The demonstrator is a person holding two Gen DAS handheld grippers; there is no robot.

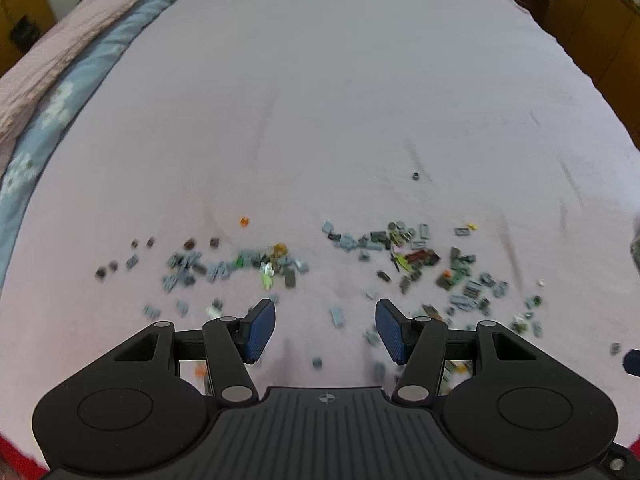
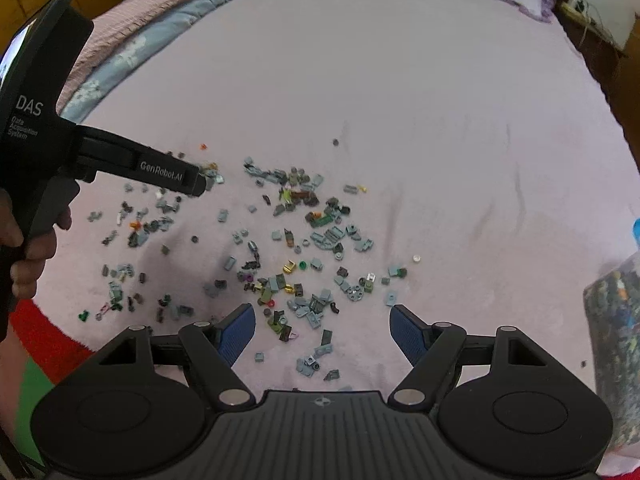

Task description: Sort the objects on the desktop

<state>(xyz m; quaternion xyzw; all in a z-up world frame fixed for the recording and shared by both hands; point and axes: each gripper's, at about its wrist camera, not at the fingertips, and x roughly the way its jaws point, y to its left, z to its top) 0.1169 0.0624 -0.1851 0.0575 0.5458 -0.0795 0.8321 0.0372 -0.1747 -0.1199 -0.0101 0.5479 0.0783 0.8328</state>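
Left wrist view first: the left gripper (image 1: 325, 330) is hanging over the pale sheet (image 1: 320, 100) with its blue pads (image 1: 260, 330) standing apart at a middling gap, gripping nothing, only sheet and a few stray bits showing between them. The bricks (image 1: 280, 266) are lying scattered in a loose band from nine o'clock across to three o'clock, just beyond the fingertips; they are small, mostly grey, blurred here. An orange piece (image 1: 244, 221) is sitting alone at about eleven o'clock of the left cluster, and a dark round piece (image 1: 416, 176) is lying well apart at one o'clock. A blue quilt (image 1: 60, 100) is running along the sheet's edge at ten o'clock. Over to the right wrist view: the right gripper (image 2: 323, 334) is holding its jaws wide, empty, with loose bricks (image 2: 304, 240) lying on the sheet (image 2: 400, 80) between and ahead of the pads. The spread is fanning from nine o'clock through twelve to two o'clock. The left gripper (image 2: 200, 184) is reaching in from nine o'clock, a hand (image 2: 28, 236) wrapped round its grip, its tip over the far-left bricks; its jaws cannot be judged from this side. A white round piece (image 2: 417, 258) is sitting alone at two o'clock. At three o'clock a clear bag (image 2: 616, 340) of mixed pieces is resting at the frame edge.
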